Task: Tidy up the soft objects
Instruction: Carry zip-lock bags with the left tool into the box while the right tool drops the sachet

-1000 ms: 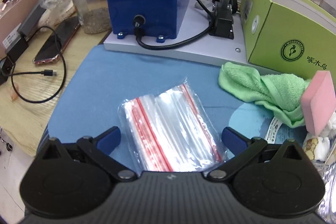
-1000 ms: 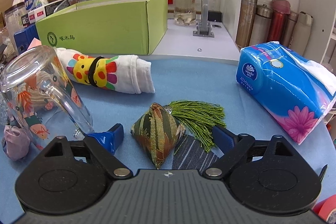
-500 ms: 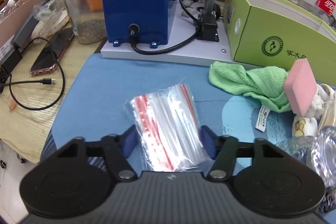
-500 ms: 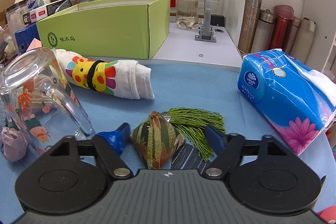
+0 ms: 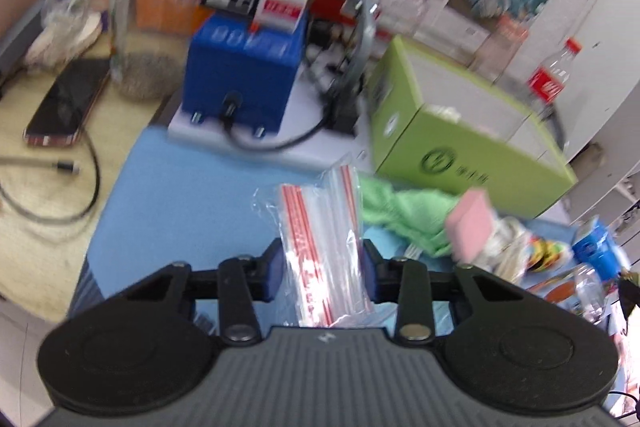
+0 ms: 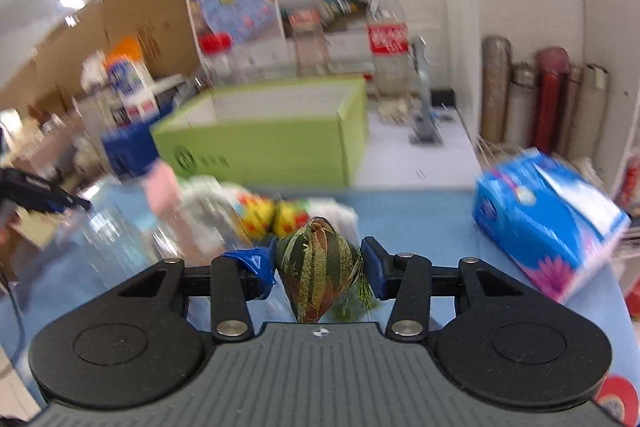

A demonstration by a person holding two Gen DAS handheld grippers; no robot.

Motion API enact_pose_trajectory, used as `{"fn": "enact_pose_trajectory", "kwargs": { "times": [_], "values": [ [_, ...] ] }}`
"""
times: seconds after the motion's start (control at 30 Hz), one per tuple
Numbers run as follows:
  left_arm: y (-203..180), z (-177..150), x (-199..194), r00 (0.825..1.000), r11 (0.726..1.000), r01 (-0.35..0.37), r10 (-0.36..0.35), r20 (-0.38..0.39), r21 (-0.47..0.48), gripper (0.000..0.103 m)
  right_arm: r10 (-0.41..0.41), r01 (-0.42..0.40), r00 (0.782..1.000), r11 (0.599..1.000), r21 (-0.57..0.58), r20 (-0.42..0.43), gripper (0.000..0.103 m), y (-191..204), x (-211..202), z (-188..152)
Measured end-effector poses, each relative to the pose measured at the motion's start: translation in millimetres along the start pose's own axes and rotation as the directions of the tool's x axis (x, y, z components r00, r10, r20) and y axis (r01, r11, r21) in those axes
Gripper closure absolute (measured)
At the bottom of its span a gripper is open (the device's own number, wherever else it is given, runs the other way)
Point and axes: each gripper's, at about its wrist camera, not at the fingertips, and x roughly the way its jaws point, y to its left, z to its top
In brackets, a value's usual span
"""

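Note:
In the left wrist view my left gripper [image 5: 323, 269] is shut on a clear pack of zip bags with red stripes [image 5: 320, 227], held up off the blue mat [image 5: 192, 195]. In the right wrist view the jaws of my right gripper [image 6: 318, 267] are closing, and both pads press on a green and gold brocade sachet [image 6: 316, 259]. Its green tassel [image 6: 360, 297] hangs by the right pad. The sachet is lifted above the mat [image 6: 420, 219]. An open green box [image 5: 460, 135] [image 6: 264, 143] stands at the back of the mat.
A green cloth [image 5: 400, 211] and a pink sponge [image 5: 472, 227] lie before the box. A blue machine [image 5: 244, 67], a phone [image 5: 68, 103] and a cable sit to the left. The right view shows a blue tissue pack [image 6: 548, 219], a rolled printed cloth [image 6: 272, 215], a glass mug [image 6: 116, 243] and flasks [image 6: 540, 95].
Both grippers went from wide open to shut, the left on the zip bag pack and the right on the sachet. Both rose off the mat with their loads, and the views tipped upward.

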Motion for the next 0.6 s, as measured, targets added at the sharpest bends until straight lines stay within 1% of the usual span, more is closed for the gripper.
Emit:
{"fn": "enact_pose_trajectory", "kwargs": {
  "times": [0.1,0.2,0.27,0.37,0.43,0.5,0.53,0.6],
  "values": [
    [-19,29,-8,0.998,0.998,0.05,-0.052,0.048,0.031,0.066,0.067,-0.066,0.997,0.998,-0.011,0.046,0.073,8,10,34],
    [-46,64,-5,0.992,0.994,0.07,-0.078,0.102,0.084,0.066,0.079,-0.074,0.994,0.995,-0.063,0.08,0.072,18,34,74],
    [-62,89,7,0.989,0.99,0.087,-0.099,0.112,0.107,0.066,0.091,-0.084,0.992,0.993,-0.08,0.089,0.072,21,54,100],
    [-87,117,33,0.987,0.986,0.098,-0.113,0.113,0.131,0.066,0.1,-0.092,0.992,0.99,-0.103,0.081,0.072,24,90,135],
    [-99,131,53,0.989,0.986,0.094,-0.109,0.102,0.138,0.066,0.101,-0.093,0.992,0.989,-0.116,0.069,0.072,25,113,152],
    [-109,141,77,0.991,0.986,0.091,-0.103,0.084,0.143,0.066,0.094,-0.088,0.995,0.986,-0.139,0.044,0.072,26,137,163],
    [-112,144,87,0.992,0.986,0.087,-0.099,0.075,0.143,0.066,0.092,-0.087,0.995,0.985,-0.147,0.026,0.069,26,150,166],
    [-116,146,108,0.995,0.985,0.08,-0.088,0.05,0.15,0.064,0.101,-0.102,0.995,0.984,-0.146,-0.015,0.068,25,173,167]
  ]
}}
